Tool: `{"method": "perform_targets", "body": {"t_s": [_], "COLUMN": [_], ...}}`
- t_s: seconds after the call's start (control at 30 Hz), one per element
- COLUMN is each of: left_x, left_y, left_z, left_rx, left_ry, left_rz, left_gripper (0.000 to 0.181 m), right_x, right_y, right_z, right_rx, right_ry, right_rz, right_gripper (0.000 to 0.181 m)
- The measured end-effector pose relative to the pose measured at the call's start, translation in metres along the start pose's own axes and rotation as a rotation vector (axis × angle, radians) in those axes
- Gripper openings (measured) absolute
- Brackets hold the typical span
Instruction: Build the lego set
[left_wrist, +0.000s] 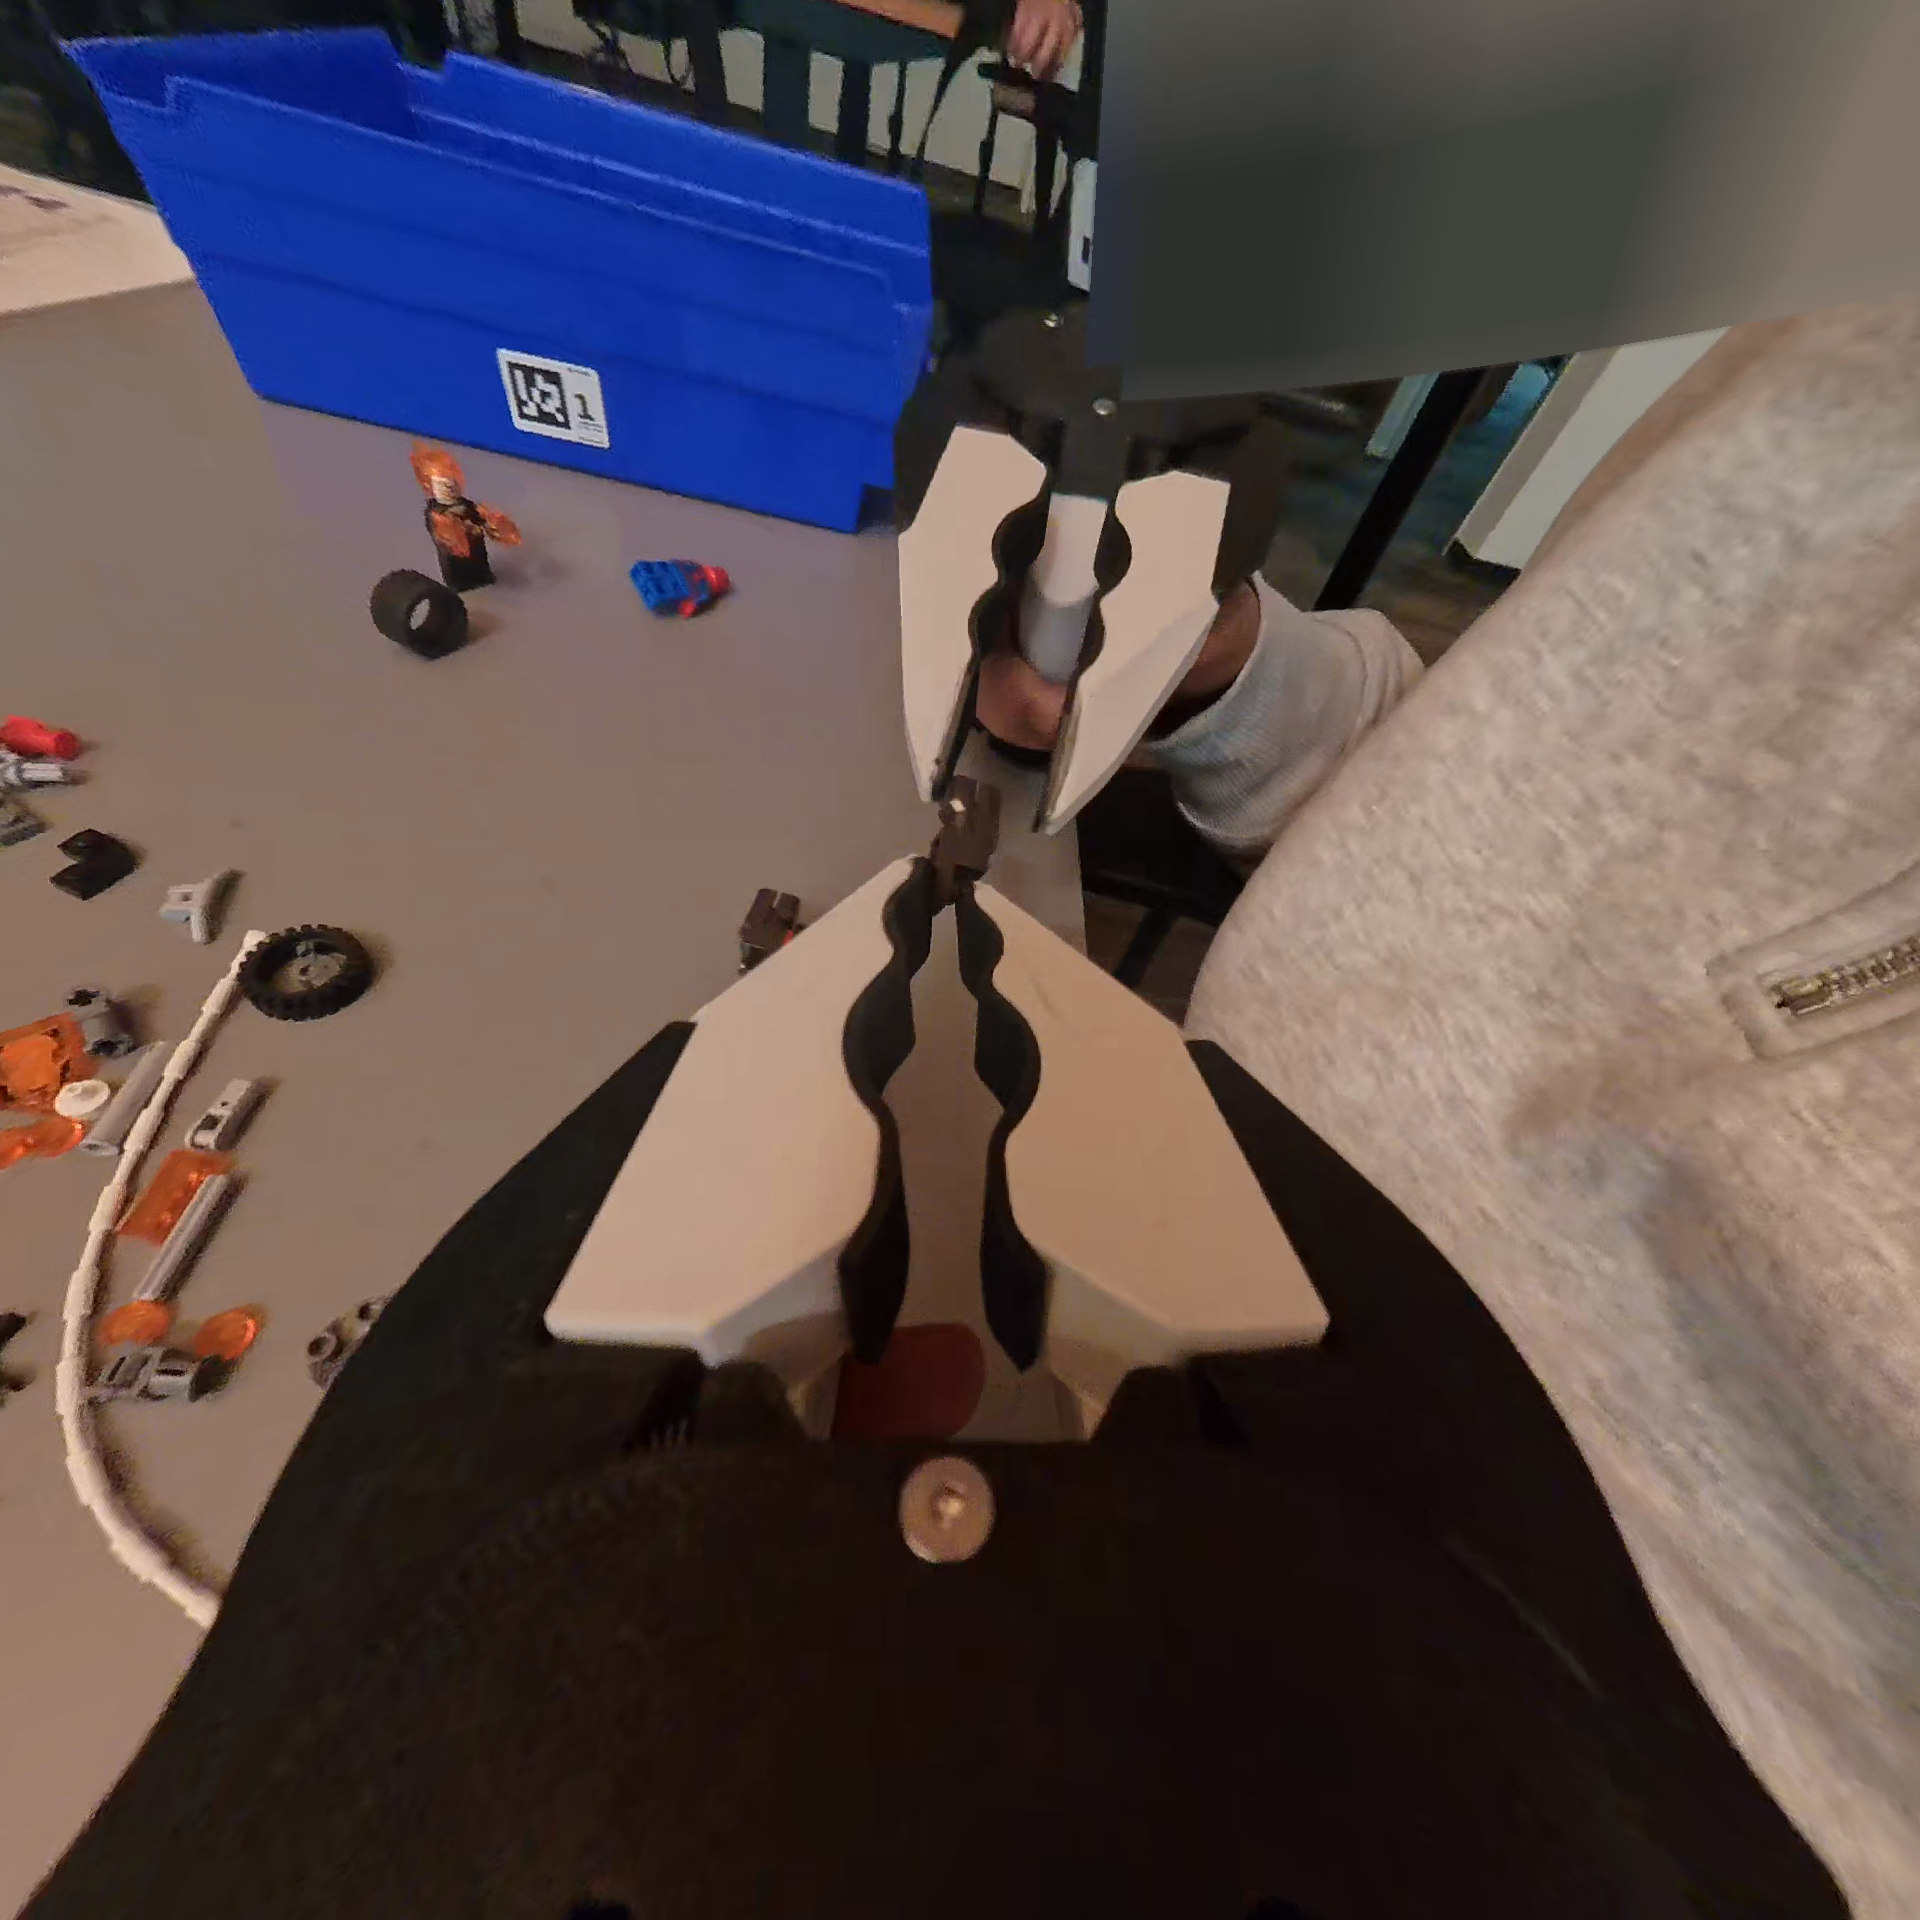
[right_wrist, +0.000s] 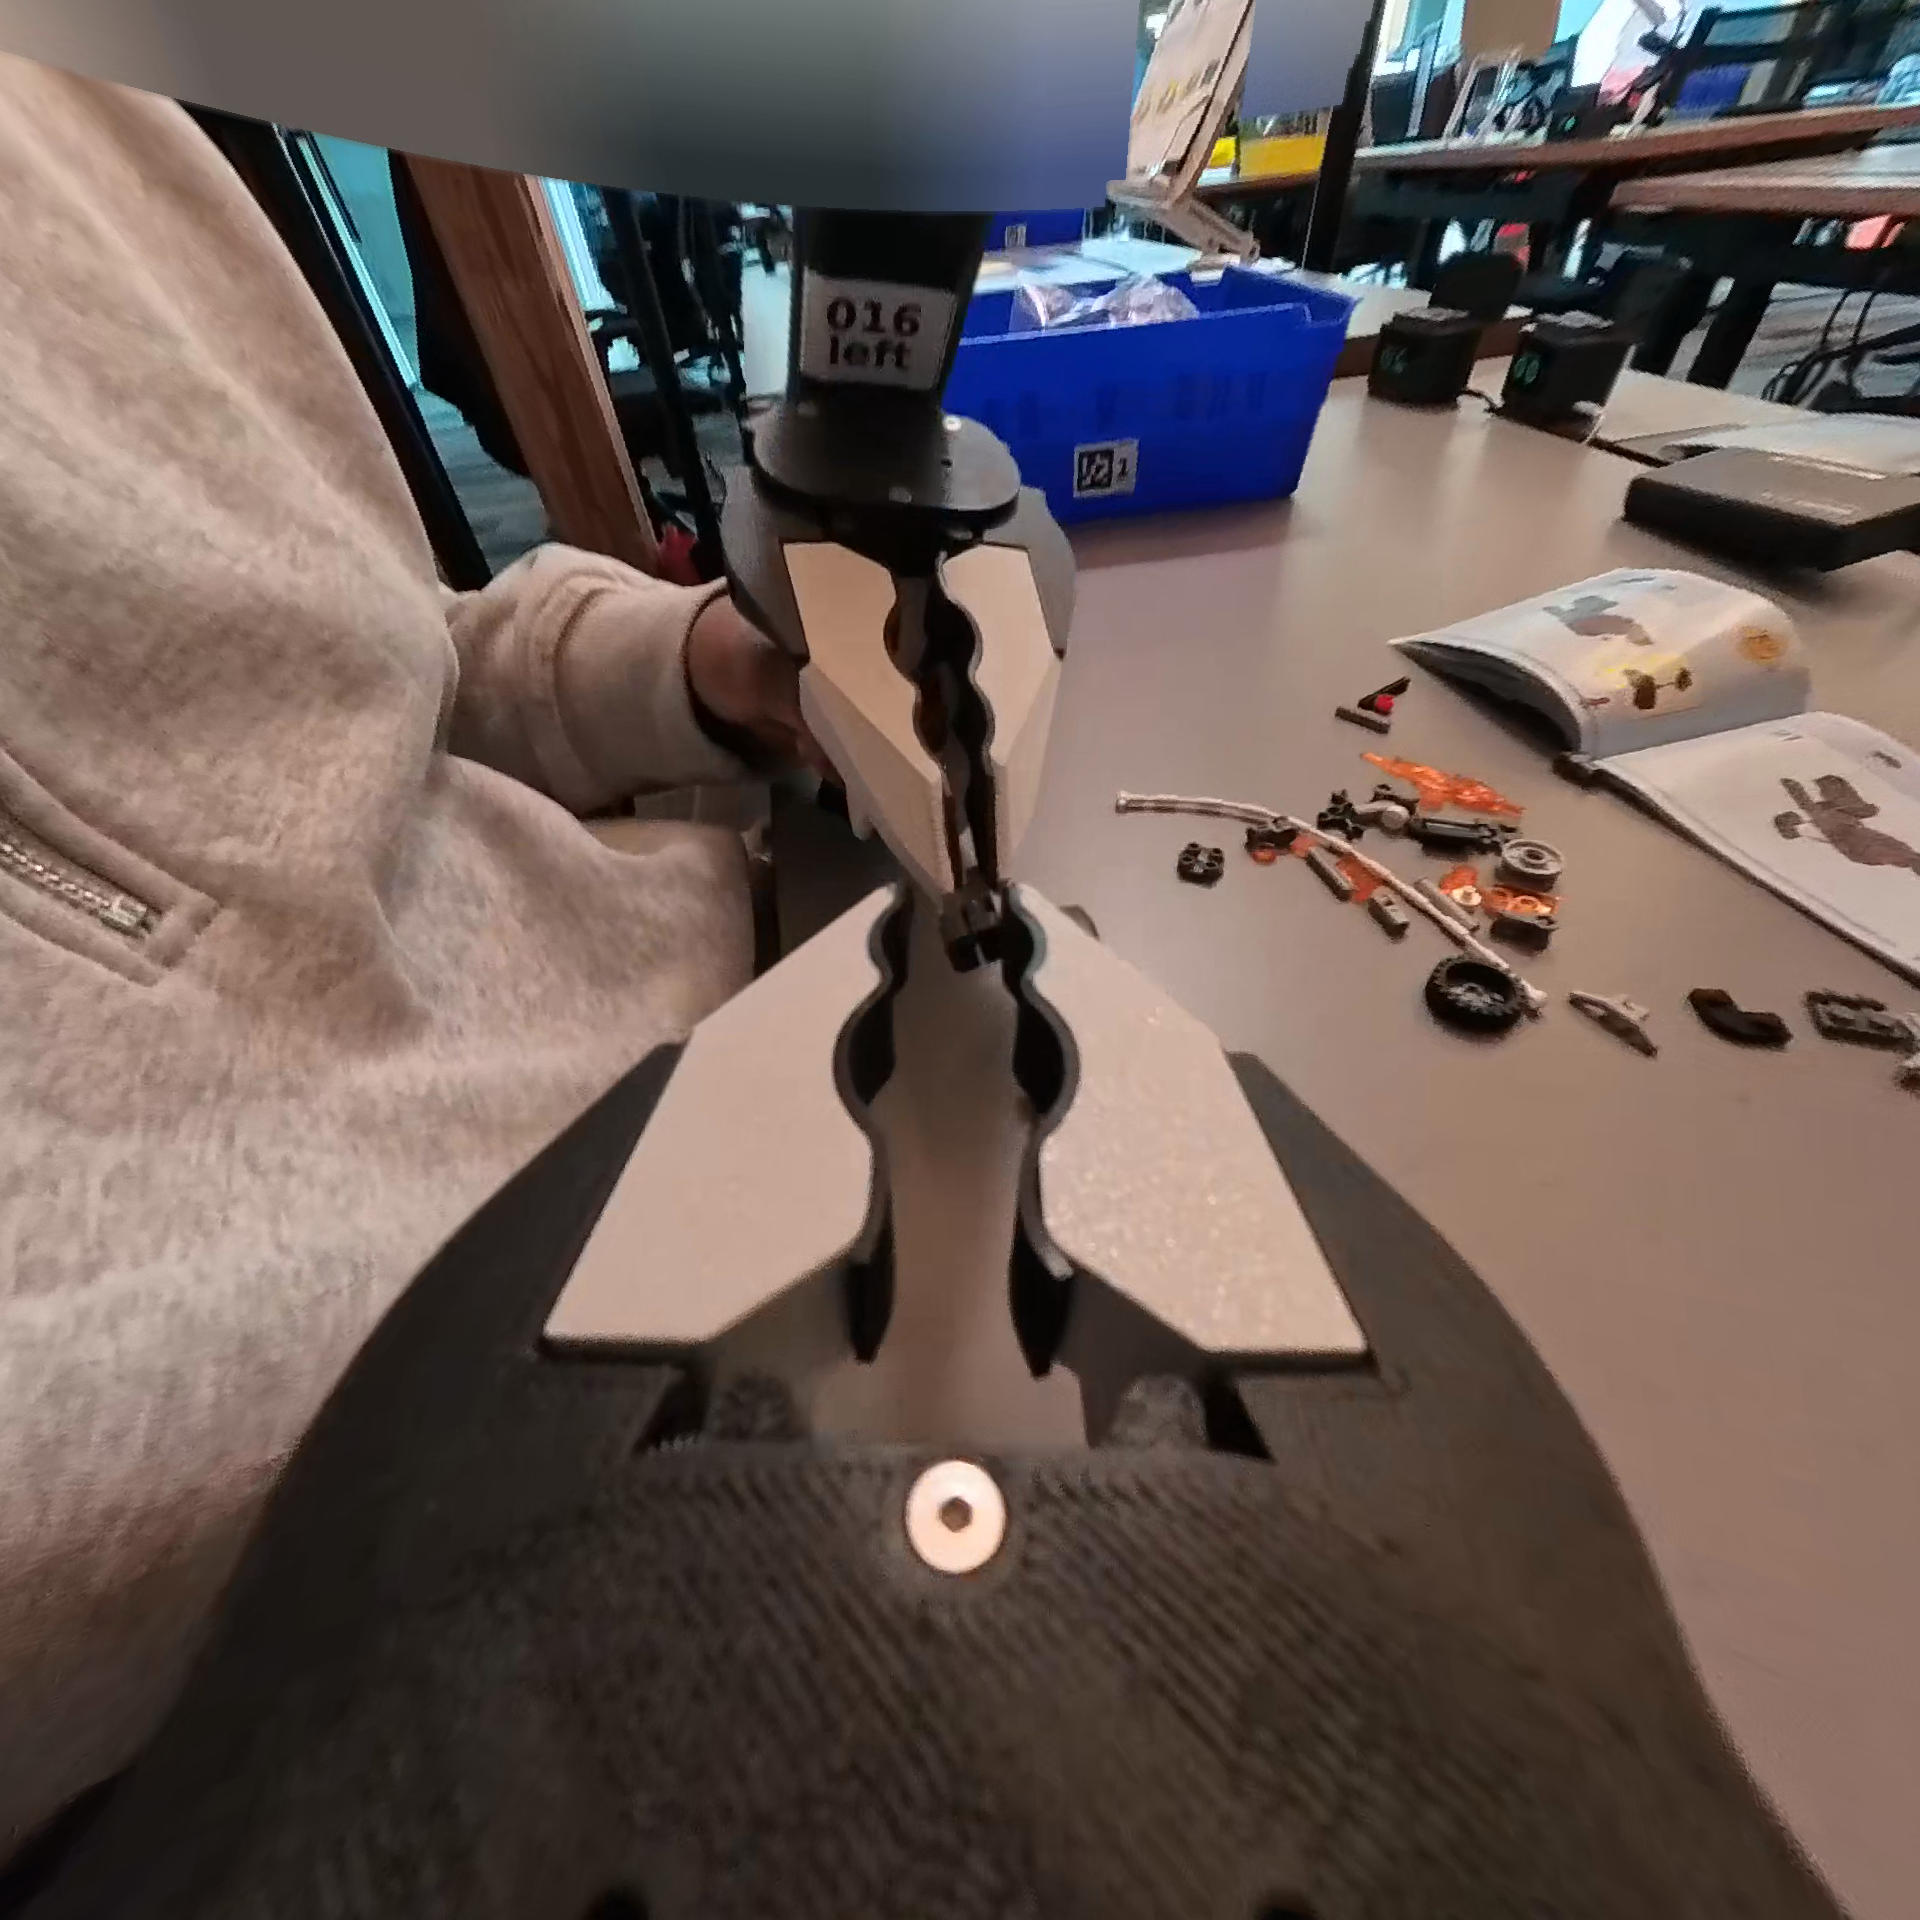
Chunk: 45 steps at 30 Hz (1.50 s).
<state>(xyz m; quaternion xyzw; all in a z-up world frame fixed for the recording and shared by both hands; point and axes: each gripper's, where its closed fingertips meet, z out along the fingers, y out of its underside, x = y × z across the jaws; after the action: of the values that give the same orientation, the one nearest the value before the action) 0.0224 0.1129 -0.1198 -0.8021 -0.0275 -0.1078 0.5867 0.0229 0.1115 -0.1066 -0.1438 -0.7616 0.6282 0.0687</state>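
Left gripper (left_wrist: 940, 883) pinching one small dark lego piece (left_wrist: 964, 831) at frame centre, right gripper (right_wrist: 956, 914) open around it, two tyres (left_wrist: 418, 613) (left_wrist: 307, 971) left, one minifigure (left_wrist: 462, 525), one blue bin (left_wrist: 520, 260) upper left, grey table (left_wrist: 571, 727).

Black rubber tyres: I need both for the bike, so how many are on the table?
2. A wide smooth black rubber tyre lies beside the orange-flamed minifigure. A treaded black tyre on a grey hub lies at the white chain's end. Others may be hidden.
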Motion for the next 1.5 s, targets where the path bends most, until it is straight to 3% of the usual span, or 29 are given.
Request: {"method": "perform_targets", "body": {"t_s": [0.77, 0.97, 1.13, 1.3, 1.5], "left_x": [-0.003, -0.015, -0.027, -0.041, -0.047], "left_y": [0.009, 0.013, 0.015, 0.027, 0.041], "left_z": [0.007, 0.004, 0.007, 0.016, 0.026], "left_rx": [-0.056, -0.093, -0.168, -0.291, -0.403], "left_ry": [0.032, -0.053, -0.134, -0.156, -0.060], "left_rz": [-0.026, 0.033, 0.116, 0.195, 0.194], "left_gripper": [0.003, 0.042, 0.061, 0.065, 0.066], "right_x": [0.003, 0.009, 0.014, 0.016, 0.016], "right_y": [0.029, 0.048, 0.066, 0.074, 0.072], "right_z": [0.002, -0.008, -0.008, -0.005, -0.002], "right_rx": [-0.198, -0.311, -0.414, -0.462, -0.453], "right_ry": [0.070, 0.085, 0.117, 0.129, 0.128], "right_rz": [-0.089, -0.025, 0.009, 0.005, -0.001], "right_gripper": [0.010, 0.010, 0.010, 0.010, 0.010]}}
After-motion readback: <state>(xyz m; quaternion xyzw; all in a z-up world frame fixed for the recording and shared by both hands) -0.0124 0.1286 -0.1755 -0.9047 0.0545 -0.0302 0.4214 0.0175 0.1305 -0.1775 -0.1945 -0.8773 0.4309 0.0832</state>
